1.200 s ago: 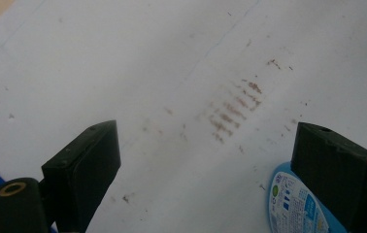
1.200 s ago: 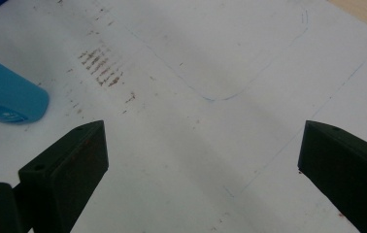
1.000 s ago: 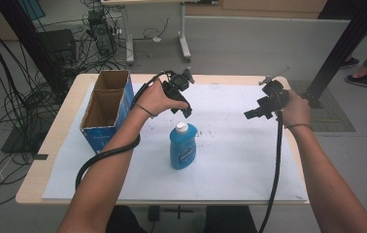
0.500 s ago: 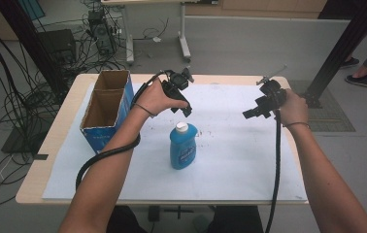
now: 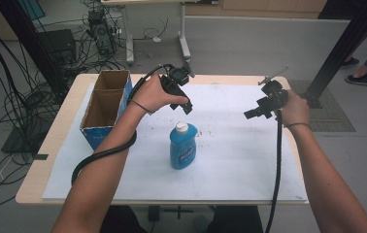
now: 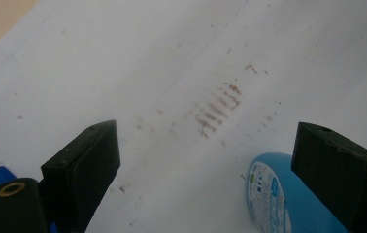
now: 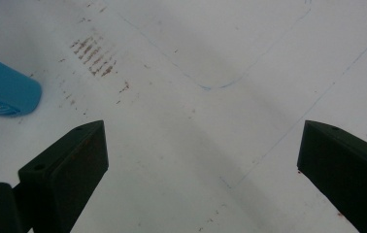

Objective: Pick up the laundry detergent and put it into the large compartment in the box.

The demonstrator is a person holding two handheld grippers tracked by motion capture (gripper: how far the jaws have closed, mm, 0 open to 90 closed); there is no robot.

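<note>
Partly, the blue bottle (image 6: 274,199) is getting cut off behind one jaw.
Both the left gripper (image 5: 185,104) and right gripper (image 5: 249,114) are hovering wide open, holding nothing.

bottle (image 6: 278,204) cut off by frame edge, label print unreadable

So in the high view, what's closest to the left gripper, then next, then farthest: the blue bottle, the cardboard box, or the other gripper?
1. Blue bottle, just below the left gripper.
2. Cardboard box, at the table's left edge.
3. Right gripper, far across the paper.
</note>
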